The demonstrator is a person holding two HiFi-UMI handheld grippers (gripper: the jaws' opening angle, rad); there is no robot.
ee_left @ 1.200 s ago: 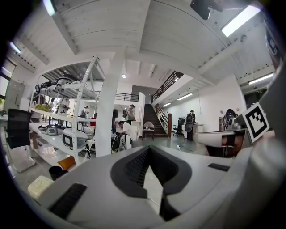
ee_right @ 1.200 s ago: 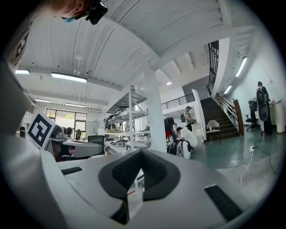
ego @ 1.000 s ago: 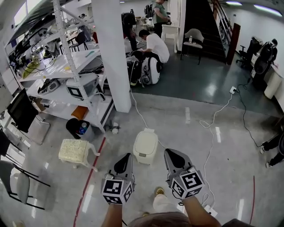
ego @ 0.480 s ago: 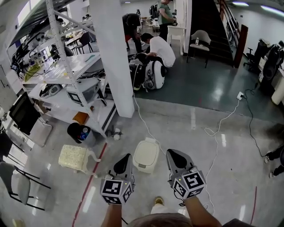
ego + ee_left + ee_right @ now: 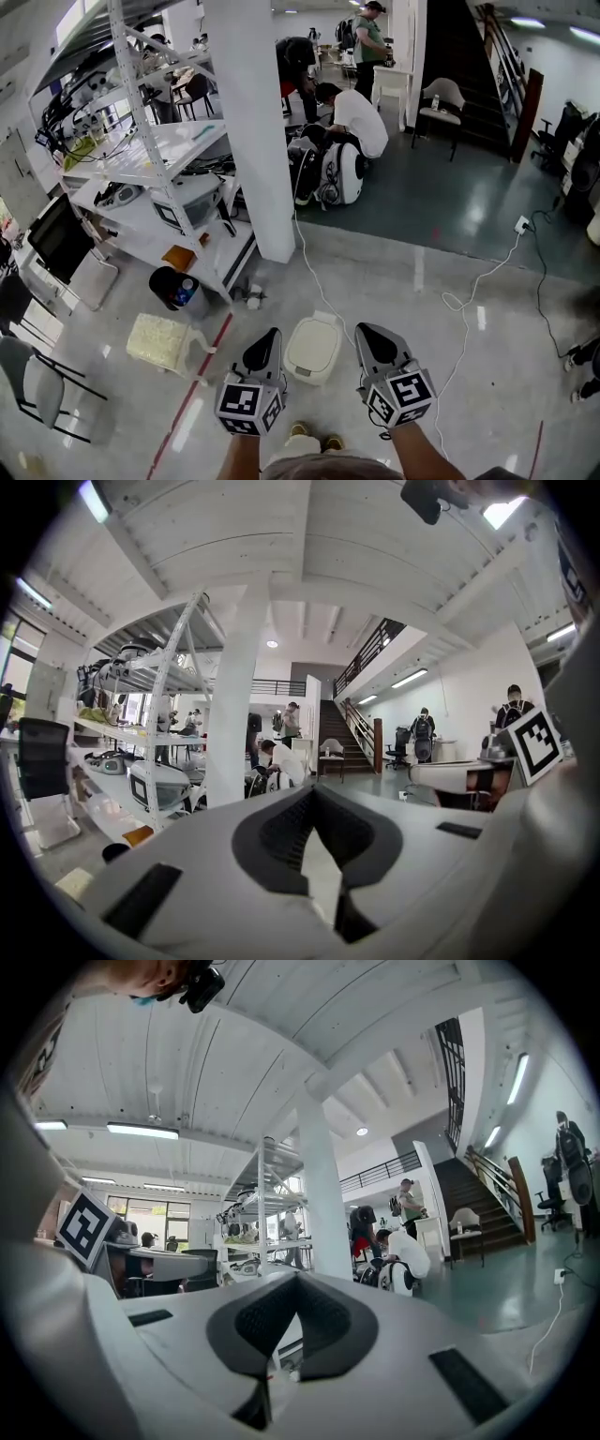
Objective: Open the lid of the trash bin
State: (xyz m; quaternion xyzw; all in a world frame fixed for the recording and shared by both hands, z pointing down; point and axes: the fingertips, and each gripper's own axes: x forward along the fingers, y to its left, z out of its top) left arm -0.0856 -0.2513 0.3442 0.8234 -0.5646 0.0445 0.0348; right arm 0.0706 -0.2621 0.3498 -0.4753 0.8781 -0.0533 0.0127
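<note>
Trash bin (image 5: 312,349) smooth cream plastic, slight sheen; floor (image 5: 375,277) glossy, reflective; shelving (image 5: 176,142) white-painted metal frame

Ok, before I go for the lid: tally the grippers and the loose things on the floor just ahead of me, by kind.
white trash bin: 1
black bucket: 1
cream stool: 1
Grippers: 2 (left gripper, right gripper)
Total: 5
</note>
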